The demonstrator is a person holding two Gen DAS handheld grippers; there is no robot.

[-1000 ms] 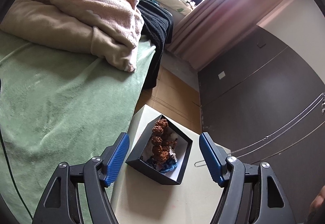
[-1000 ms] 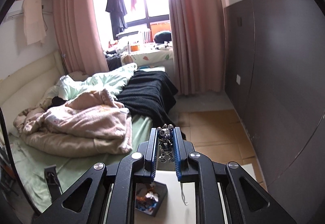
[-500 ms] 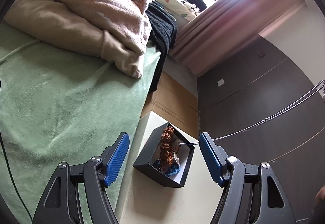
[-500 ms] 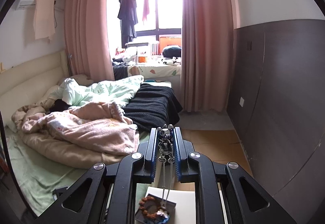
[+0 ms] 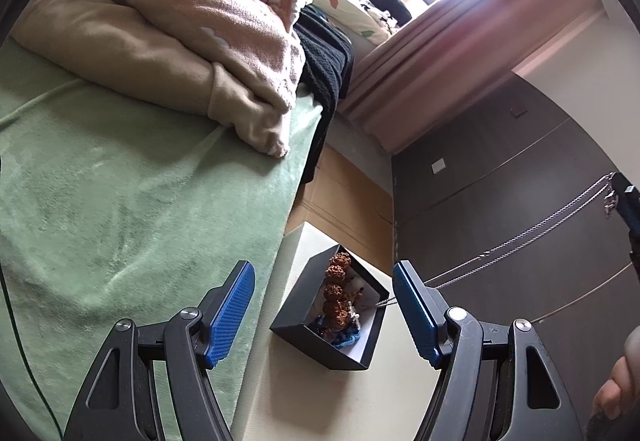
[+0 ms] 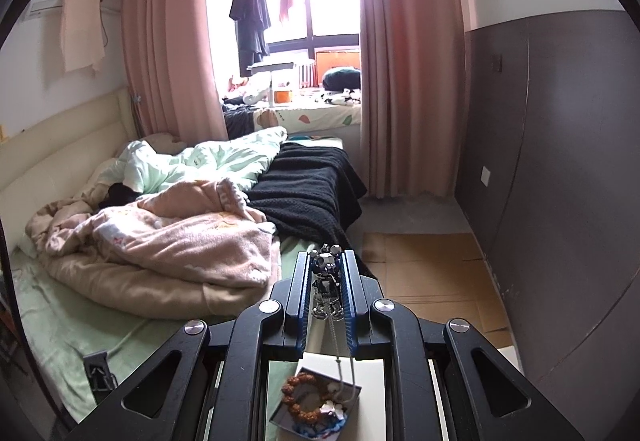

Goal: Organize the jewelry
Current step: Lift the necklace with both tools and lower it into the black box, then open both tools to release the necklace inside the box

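Observation:
A black jewelry box (image 5: 320,337) stands on a white table (image 5: 360,401), holding a brown bead bracelet (image 5: 336,289) and blue and white pieces. My left gripper (image 5: 322,315) is open above and in front of the box. My right gripper (image 6: 327,275) is shut on a silver bear pendant (image 6: 326,265); its silver chain (image 5: 520,245) hangs down into the box (image 6: 344,399), where the bracelet (image 6: 298,397) also shows. The right gripper's blue tip (image 5: 628,201) shows at the right edge of the left wrist view.
A bed with a green sheet (image 5: 120,201) and pink and beige blankets (image 5: 180,21) lies left of the table. A dark wall panel (image 5: 500,181) is on the right. Cardboard (image 6: 420,265) covers the floor beyond. A hand (image 5: 616,393) shows at the lower right.
My right gripper has risen with the pendant, drawing the chain taut up out of the box. My left gripper has pulled back and up a little, still open.

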